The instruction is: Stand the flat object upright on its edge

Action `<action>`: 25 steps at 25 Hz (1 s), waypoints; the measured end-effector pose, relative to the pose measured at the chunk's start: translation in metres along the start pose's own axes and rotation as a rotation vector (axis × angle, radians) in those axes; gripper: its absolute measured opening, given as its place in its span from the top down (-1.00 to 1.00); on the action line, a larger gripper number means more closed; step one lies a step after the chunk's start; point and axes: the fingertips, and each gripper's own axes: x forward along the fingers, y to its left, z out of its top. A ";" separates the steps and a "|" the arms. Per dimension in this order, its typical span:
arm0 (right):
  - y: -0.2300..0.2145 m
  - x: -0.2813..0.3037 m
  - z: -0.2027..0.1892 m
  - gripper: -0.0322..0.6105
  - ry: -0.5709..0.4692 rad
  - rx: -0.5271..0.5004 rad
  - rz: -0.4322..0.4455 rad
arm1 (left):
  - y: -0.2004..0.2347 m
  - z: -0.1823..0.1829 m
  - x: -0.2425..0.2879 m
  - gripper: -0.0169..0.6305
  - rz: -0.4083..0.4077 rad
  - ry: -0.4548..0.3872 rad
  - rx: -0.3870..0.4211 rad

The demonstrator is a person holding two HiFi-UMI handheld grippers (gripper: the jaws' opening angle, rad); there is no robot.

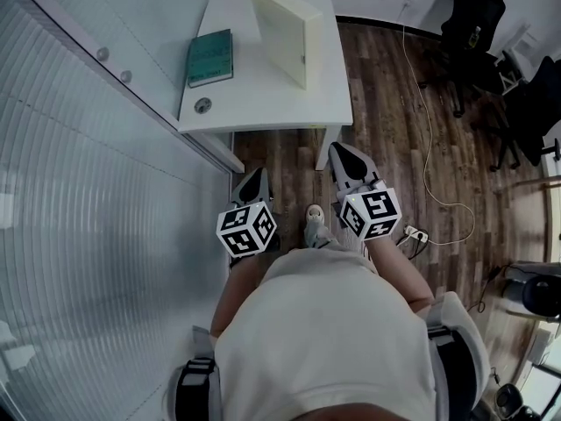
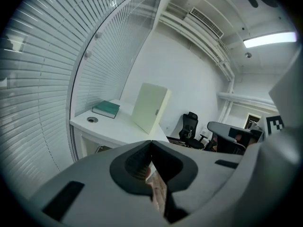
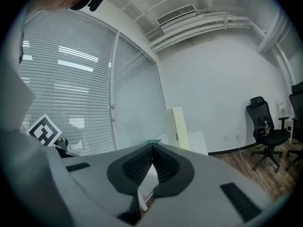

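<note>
A cream flat box (image 1: 285, 32) stands upright on its long edge on the white table (image 1: 263, 103). It also shows in the left gripper view (image 2: 150, 107) and the right gripper view (image 3: 179, 126). A green book (image 1: 210, 57) lies flat at the table's left side, near the glass. My left gripper (image 1: 254, 175) and right gripper (image 1: 344, 152) hang over the wooden floor in front of the table, well short of it. Both are shut with nothing between the jaws, as the left gripper (image 2: 150, 141) and right gripper (image 3: 152, 144) views show.
A glass wall with blinds (image 1: 88, 191) runs along the left, tight against the table. A round cable grommet (image 1: 202, 105) sits in the tabletop's near left corner. Black office chairs (image 1: 473, 24) stand at the right, and a white cable (image 1: 429, 147) crosses the floor to a power strip (image 1: 414, 232).
</note>
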 end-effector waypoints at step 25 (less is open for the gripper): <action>0.014 -0.009 0.003 0.84 -0.003 -0.007 0.047 | -0.003 0.000 -0.014 0.89 0.006 -0.003 -0.012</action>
